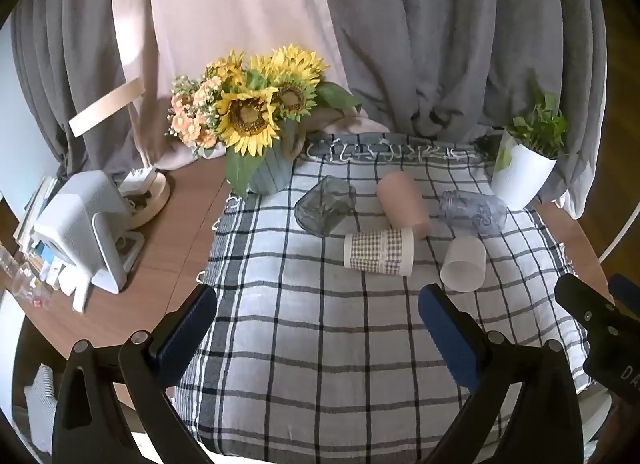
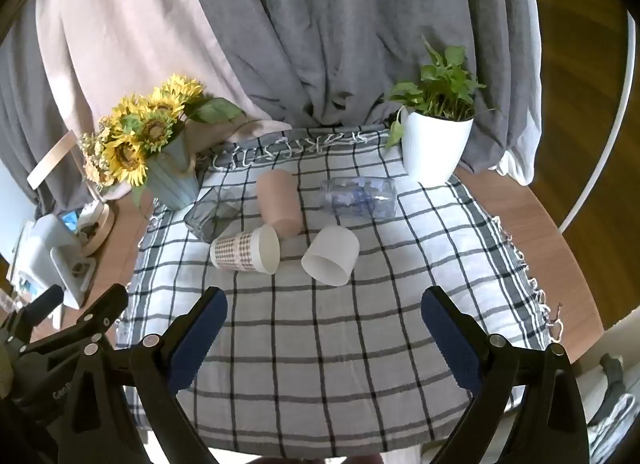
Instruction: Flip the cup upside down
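Several cups lie on their sides on a checked cloth (image 1: 320, 344): a grey glass cup (image 1: 324, 204), a pink cup (image 1: 402, 200), a checked paper cup (image 1: 378, 251), a frosted white cup (image 1: 464, 264) and a clear blue-patterned cup (image 1: 474, 210). In the right wrist view they show as the grey glass (image 2: 212, 214), pink (image 2: 279, 200), paper (image 2: 246, 250), white (image 2: 330, 254) and blue-patterned (image 2: 360, 196) cups. My left gripper (image 1: 316, 300) is open and empty, short of the cups. My right gripper (image 2: 324, 304) is open and empty, just short of the white cup.
A sunflower vase (image 1: 264, 168) stands at the cloth's back left and a white potted plant (image 1: 520, 172) at the back right. A lamp base and a white device (image 1: 84, 232) sit on the wooden table (image 1: 168, 256) to the left. Grey curtains hang behind.
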The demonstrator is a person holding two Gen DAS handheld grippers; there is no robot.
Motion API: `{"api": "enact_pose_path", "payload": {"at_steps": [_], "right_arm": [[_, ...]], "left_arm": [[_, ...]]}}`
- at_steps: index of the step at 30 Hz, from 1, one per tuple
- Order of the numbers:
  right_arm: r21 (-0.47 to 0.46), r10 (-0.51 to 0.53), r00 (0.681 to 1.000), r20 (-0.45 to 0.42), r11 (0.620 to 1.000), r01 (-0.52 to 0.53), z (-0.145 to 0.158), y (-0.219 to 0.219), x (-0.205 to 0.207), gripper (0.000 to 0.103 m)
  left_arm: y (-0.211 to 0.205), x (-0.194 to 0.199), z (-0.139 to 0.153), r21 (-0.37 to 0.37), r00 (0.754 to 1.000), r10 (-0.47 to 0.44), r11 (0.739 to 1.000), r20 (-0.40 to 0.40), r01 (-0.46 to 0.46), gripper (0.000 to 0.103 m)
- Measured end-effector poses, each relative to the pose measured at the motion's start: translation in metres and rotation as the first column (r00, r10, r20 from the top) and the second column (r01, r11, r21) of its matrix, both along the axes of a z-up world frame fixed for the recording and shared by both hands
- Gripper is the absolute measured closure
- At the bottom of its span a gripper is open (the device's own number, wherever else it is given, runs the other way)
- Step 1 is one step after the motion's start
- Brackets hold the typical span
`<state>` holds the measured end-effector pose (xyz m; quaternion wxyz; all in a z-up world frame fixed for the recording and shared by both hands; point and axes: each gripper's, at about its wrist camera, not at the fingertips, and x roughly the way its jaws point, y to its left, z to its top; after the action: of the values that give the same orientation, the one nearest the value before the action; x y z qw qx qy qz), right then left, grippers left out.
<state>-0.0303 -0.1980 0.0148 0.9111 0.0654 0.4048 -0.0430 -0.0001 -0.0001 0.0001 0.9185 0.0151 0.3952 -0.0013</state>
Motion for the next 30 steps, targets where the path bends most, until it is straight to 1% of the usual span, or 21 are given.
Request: {"api": "enact_pose_path", "payload": {"at_steps": [4, 5, 6, 8, 9, 11, 15, 17, 30], "right_arm": [[0.006, 0.000, 1.000, -0.009, 1.000, 0.000, 0.000, -0.001, 0.001, 0.005], [0.008, 0.000, 1.000, -0.010, 1.000, 0.000, 0.000, -0.002, 0.001, 0.005], [0.009, 0.000, 1.000, -0.011, 1.000, 0.000, 0.000, -0.002, 0.001, 0.005], [0.005, -0.001, 1.000, -0.012, 1.000, 0.001, 0.001, -0.003, 0.003, 0.005], [0.005, 0.000, 1.000, -0.011, 1.000, 0.000, 0.001, -0.003, 0.004, 0.005], [0.005, 0.002, 1.000, -0.010, 1.000, -0.001, 0.000, -0.002, 0.002, 0.005], [0.010, 0.003, 1.000, -0.012, 1.000, -0.003, -0.003, -0.001, 0.000, 0.005], [0.013, 0.006, 1.000, -0.014, 1.000, -0.006, 0.001, -0.004, 0.008, 0.005], [0.012, 0.003, 1.000, -0.014, 1.000, -0.003, -0.001, -0.002, 0.003, 0.005]], "left_arm": [[0.003, 0.004, -0.002, -0.027, 1.000, 0.004, 1.000, -0.028, -0.005, 0.000], [0.000, 0.009, 0.006, -0.014, 1.000, 0.001, 1.000, -0.028, -0.001, 0.000], [0.000, 0.013, 0.009, -0.014, 0.999, -0.004, 1.000, -0.036, 0.003, 0.000], [-0.001, 0.009, 0.009, -0.018, 1.000, -0.010, 1.000, -0.007, 0.010, 0.000], [0.000, 0.010, 0.011, -0.019, 1.000, -0.011, 1.000, -0.008, 0.011, 0.000], [-0.003, 0.005, 0.003, -0.011, 1.000, -0.011, 1.000, 0.004, 0.011, 0.000], [-0.003, 0.004, 0.002, -0.013, 1.000, -0.011, 1.000, 0.003, 0.011, 0.000], [-0.003, 0.003, 0.001, -0.011, 1.000, -0.011, 1.000, 0.005, 0.011, 0.000], [-0.001, 0.003, -0.001, -0.014, 1.000, -0.005, 1.000, 0.000, 0.005, 0.000]]}}
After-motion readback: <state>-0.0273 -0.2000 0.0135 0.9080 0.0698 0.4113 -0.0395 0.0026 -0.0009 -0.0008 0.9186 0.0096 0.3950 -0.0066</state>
